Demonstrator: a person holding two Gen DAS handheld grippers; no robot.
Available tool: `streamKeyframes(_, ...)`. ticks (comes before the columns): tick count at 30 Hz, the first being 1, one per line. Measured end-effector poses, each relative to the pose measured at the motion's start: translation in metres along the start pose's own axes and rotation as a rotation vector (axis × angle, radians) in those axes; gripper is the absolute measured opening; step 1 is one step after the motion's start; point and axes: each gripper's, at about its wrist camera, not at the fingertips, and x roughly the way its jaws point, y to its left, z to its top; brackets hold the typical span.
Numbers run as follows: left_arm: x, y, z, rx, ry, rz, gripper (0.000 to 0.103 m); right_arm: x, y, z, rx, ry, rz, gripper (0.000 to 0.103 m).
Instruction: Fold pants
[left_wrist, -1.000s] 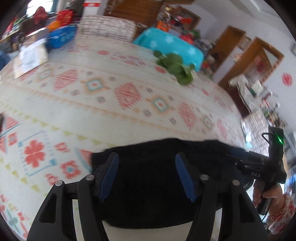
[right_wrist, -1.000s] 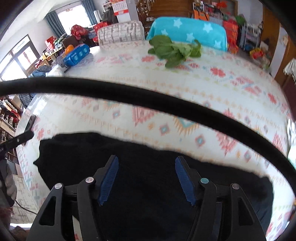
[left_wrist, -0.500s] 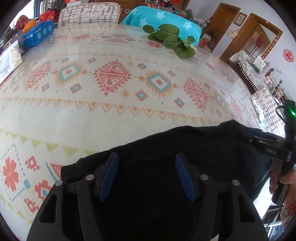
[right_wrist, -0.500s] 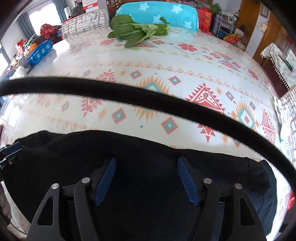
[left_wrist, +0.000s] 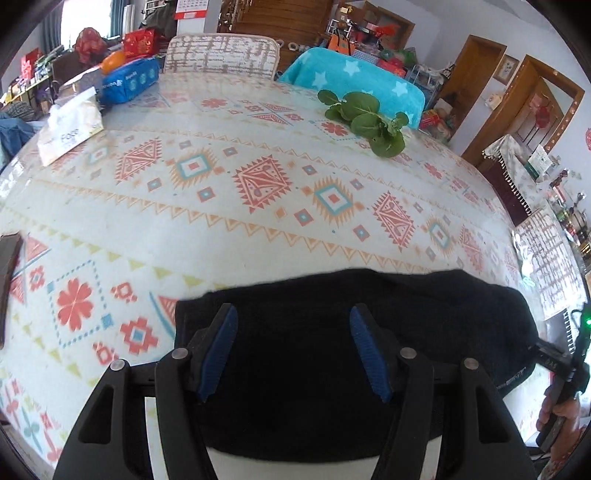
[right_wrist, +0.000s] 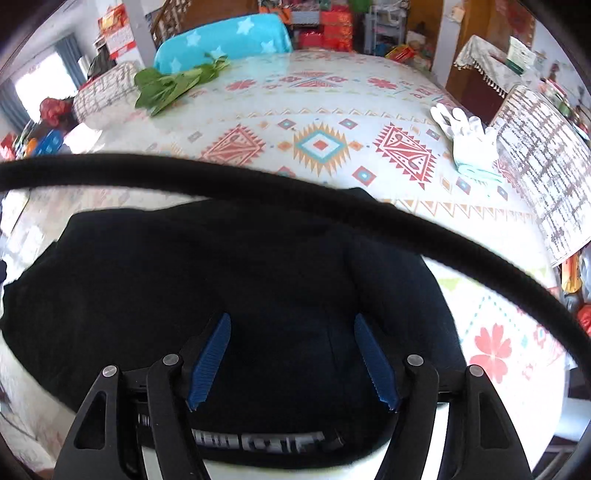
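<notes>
Black pants (left_wrist: 332, 332) lie bunched at the near edge of a table with a patterned cloth (left_wrist: 258, 192). They also show in the right wrist view (right_wrist: 221, 280), with a lettered waistband (right_wrist: 258, 443) at the near edge. My left gripper (left_wrist: 293, 354) is open, its blue pads (left_wrist: 218, 350) above the pants' left part. My right gripper (right_wrist: 291, 362) is open over the waistband end. The right gripper also shows at the far right of the left wrist view (left_wrist: 561, 365), held by a hand.
Leafy greens (left_wrist: 365, 122) lie at the far side. A tissue box (left_wrist: 70, 125) and a blue pack (left_wrist: 129, 79) sit far left. White gloves (right_wrist: 465, 136) lie at the right edge. A black cable (right_wrist: 295, 195) crosses the right wrist view. Chairs stand behind the table.
Both grippers have pulled back and shifted over the pants. The right wrist view has swung to the right, so the gloves and the waistband now show. Both grippers stay open.
</notes>
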Motion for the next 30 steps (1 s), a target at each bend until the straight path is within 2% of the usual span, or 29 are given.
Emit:
streamKeyframes(3,-0.012,-0.008,-0.022,-0.019,-0.001,0.016,0.063,-0.016,0.002,-0.008,-0.031,-0.043,-0.011,0.075)
streamKeyframes(7,-0.027,-0.009,-0.048,-0.066,-0.009,0.04,0.063,-0.006,0.002,-0.029,-0.105,0.012,-0.032,0.078)
streamKeyframes(9,-0.042,-0.001,-0.063,-0.107,-0.027,0.065,0.063,-0.009,0.004,-0.032,-0.143,-0.001,-0.032,0.078)
streamKeyframes(13,-0.065,0.023,-0.088,-0.205,-0.047,0.098,0.063,-0.033,0.023,-0.032,-0.242,-0.061,0.023,0.078)
streamKeyframes(16,-0.076,0.041,-0.104,-0.282,-0.053,0.108,0.063,-0.04,0.057,-0.023,-0.335,-0.078,0.108,0.078)
streamKeyframes(22,-0.075,0.063,-0.108,-0.325,-0.069,0.094,0.063,-0.033,0.156,0.001,-0.473,-0.025,0.304,0.078)
streamKeyframes(27,-0.066,0.081,-0.098,-0.321,-0.078,0.073,0.063,0.0,0.233,0.024,-0.501,0.06,0.351,0.078)
streamKeyframes(30,-0.064,0.096,-0.091,-0.308,-0.081,0.076,0.063,0.027,0.277,0.027,-0.543,0.089,0.271,0.078)
